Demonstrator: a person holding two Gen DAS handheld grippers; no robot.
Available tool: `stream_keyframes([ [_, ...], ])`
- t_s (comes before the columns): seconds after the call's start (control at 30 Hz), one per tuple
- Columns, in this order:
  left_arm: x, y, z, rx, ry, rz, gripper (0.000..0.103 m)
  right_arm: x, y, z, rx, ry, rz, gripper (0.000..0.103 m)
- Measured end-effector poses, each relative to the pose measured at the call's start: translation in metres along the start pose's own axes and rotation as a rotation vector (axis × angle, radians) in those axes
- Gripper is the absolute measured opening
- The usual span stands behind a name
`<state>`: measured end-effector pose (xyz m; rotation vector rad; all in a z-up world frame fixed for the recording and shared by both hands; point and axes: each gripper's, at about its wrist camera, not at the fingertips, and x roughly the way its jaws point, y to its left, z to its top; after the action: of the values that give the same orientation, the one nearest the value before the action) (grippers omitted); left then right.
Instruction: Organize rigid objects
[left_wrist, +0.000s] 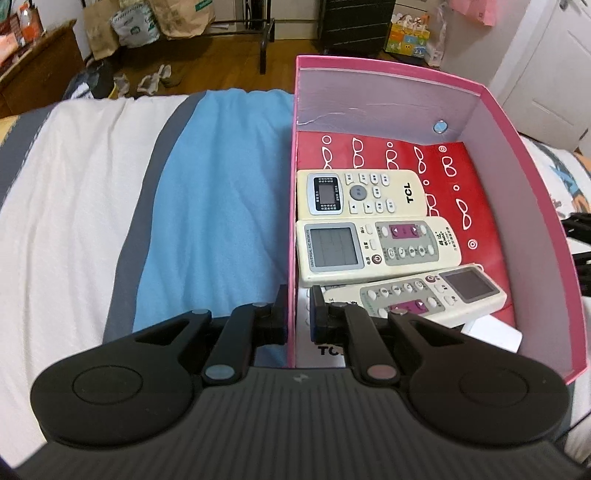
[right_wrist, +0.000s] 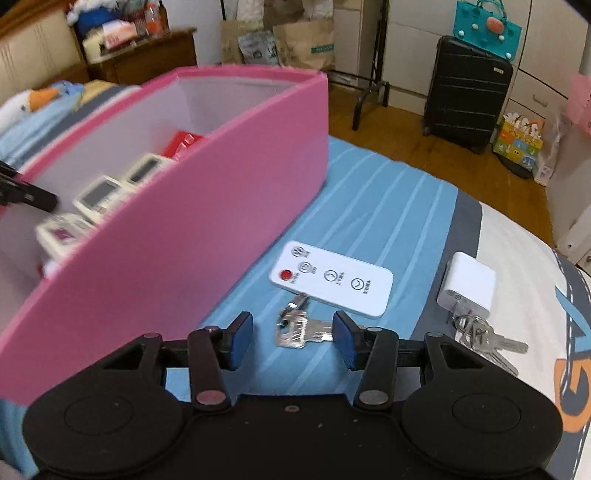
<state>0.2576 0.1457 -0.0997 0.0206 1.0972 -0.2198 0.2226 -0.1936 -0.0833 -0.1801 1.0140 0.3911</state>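
Note:
A pink box (left_wrist: 532, 192) sits on the bed and holds three air-conditioner remotes: a TCL remote (left_wrist: 362, 192), a universal remote (left_wrist: 376, 248) and a third remote (left_wrist: 432, 295) lying askew. My left gripper (left_wrist: 295, 314) is shut on the box's left wall, one finger outside, one inside. In the right wrist view the pink box (right_wrist: 207, 221) is to the left. My right gripper (right_wrist: 293, 341) is open, low over a silver key (right_wrist: 295, 330). A flat white remote (right_wrist: 332, 278) lies just beyond the key.
A white charger plug (right_wrist: 467, 284) and a bunch of keys (right_wrist: 487, 341) lie on the bed to the right. A black suitcase (right_wrist: 465, 92) and paper bags (right_wrist: 303, 40) stand on the wooden floor beyond the bed. A red glasses-print sheet (left_wrist: 461, 177) lines the box.

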Motion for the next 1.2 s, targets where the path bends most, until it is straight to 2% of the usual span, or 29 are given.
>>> stream_keyframes([
  [0.03,0.0,0.001,0.0,-0.001,0.001,-0.004,0.007,0.004,0.0,0.001,-0.011,0.007,-0.009,0.051],
  [0.07,0.0,0.002,0.0,0.001,0.001,-0.006,0.007,0.006,0.001,0.002,-0.028,-0.003,-0.032,0.044],
  [0.1,0.0,0.001,0.0,0.007,0.001,-0.005,0.007,0.007,0.001,0.003,-0.04,-0.004,-0.035,0.026],
  [0.13,0.0,0.001,0.0,0.009,0.001,-0.005,0.007,0.005,0.001,0.006,-0.047,-0.001,-0.017,0.021],
  [0.2,0.001,0.001,0.001,0.007,0.003,-0.008,0.007,-0.003,0.002,0.01,-0.034,-0.013,-0.016,0.021],
  [0.23,0.001,0.002,0.001,0.003,0.005,-0.011,0.007,-0.01,0.002,0.011,-0.023,-0.023,-0.01,0.003],
  [0.47,0.001,0.005,-0.001,-0.008,0.011,-0.026,0.007,-0.061,0.017,0.014,0.021,-0.086,0.001,0.001],
  [0.67,-0.001,0.006,-0.001,-0.013,0.009,-0.036,0.007,-0.108,0.035,0.031,0.018,-0.195,-0.008,0.001],
  [0.8,-0.001,0.009,-0.001,-0.025,0.016,-0.05,0.007,-0.141,0.051,0.05,0.002,-0.29,0.047,0.001],
  [0.9,-0.001,0.013,-0.001,-0.041,0.019,-0.068,0.007,-0.156,0.065,0.066,-0.025,-0.324,0.084,0.001],
  [1.0,-0.001,0.016,-0.002,-0.05,0.018,-0.081,0.007,-0.162,0.08,0.078,-0.053,-0.326,0.12,0.001],
  [1.07,-0.001,0.016,-0.003,-0.052,0.018,-0.086,0.007,-0.159,0.085,0.081,-0.082,-0.319,0.095,0.001],
  [1.13,-0.001,0.017,-0.003,-0.053,0.017,-0.089,0.007,-0.148,0.078,0.079,-0.075,-0.283,0.06,0.008],
  [1.2,-0.001,0.018,-0.003,-0.057,0.017,-0.094,0.007,-0.131,0.06,0.069,-0.026,-0.231,0.05,0.009],
])
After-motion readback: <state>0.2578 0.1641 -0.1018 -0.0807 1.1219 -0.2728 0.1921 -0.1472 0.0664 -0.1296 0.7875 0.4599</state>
